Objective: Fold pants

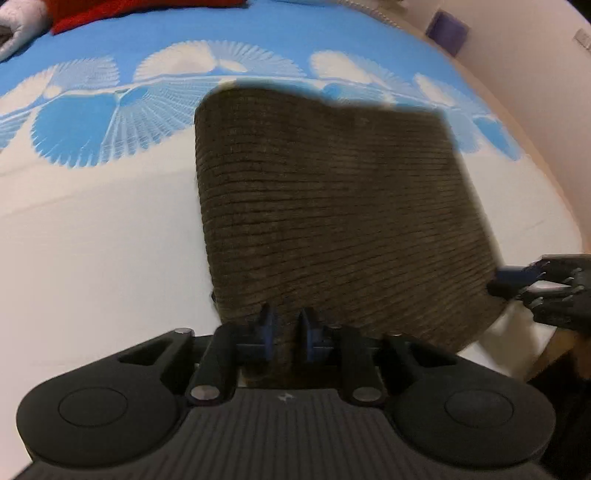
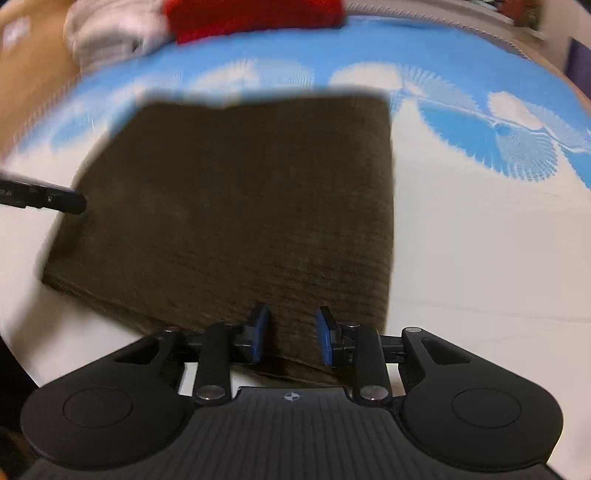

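The dark brown corduroy pants (image 1: 332, 206) lie folded into a thick rectangle on the bed; they also show in the right wrist view (image 2: 251, 199). My left gripper (image 1: 287, 334) sits at the near edge of the stack, its blue pads a narrow gap apart with brown cloth between them. My right gripper (image 2: 291, 334) is at the stack's near corner, pads wider apart over the cloth edge. The right gripper also shows at the right edge of the left wrist view (image 1: 517, 284). The left gripper's finger shows at the left edge of the right wrist view (image 2: 55, 199).
The bed sheet (image 1: 92, 229) is white near me and blue with white fan patterns farther back. A red cloth (image 2: 255, 14) and a white bundle (image 2: 110, 29) lie at the far end. A wall and wooden bed edge (image 1: 532, 122) run along the right.
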The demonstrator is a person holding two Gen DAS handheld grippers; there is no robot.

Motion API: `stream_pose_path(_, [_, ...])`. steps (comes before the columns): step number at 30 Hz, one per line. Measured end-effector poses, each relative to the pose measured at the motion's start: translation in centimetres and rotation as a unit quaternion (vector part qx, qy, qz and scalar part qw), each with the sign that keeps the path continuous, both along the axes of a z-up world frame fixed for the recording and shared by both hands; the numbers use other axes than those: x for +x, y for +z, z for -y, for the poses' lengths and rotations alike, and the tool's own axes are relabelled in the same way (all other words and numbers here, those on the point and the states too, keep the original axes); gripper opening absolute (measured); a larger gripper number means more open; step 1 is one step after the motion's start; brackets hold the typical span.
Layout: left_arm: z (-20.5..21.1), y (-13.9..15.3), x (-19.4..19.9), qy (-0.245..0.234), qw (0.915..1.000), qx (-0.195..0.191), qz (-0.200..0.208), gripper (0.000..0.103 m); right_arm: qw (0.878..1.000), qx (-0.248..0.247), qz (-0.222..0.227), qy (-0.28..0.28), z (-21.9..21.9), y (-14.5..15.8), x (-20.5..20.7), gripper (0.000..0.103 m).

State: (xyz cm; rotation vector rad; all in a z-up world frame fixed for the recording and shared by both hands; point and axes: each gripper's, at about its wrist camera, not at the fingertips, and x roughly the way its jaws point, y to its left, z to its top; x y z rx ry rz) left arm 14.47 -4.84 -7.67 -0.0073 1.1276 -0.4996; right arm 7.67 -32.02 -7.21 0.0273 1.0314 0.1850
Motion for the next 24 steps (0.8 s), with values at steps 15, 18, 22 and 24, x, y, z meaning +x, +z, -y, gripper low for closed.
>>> stream_pose_path(15, [-4.8, 2.0, 5.9, 0.207, 0.9666, -0.144, 0.048, 0.066, 0.967, 0.123, 0.123, -0.184, 6.0, 1.1, 8.3, 0.067])
stream_pose_path(18, [-5.2, 0.8, 7.7, 0.233, 0.9596, -0.156, 0.021, 0.066, 0.966, 0.127, 0.115, -0.196, 5.8, -0.2, 10.6, 0.067])
stream_pose_path(22, [-4.8, -0.9, 9.3, 0.231, 0.9598, -0.159, 0.004, 0.066, 0.963, 0.144, 0.1, -0.205, 6.0, -1.6, 12.7, 0.07])
stream_pose_path(24, [-4.3, -1.3, 9.5, 0.22, 0.9622, -0.161, 0.003, 0.062, 0.963, 0.145, 0.098, -0.207, 5.7, -1.9, 12.8, 0.073])
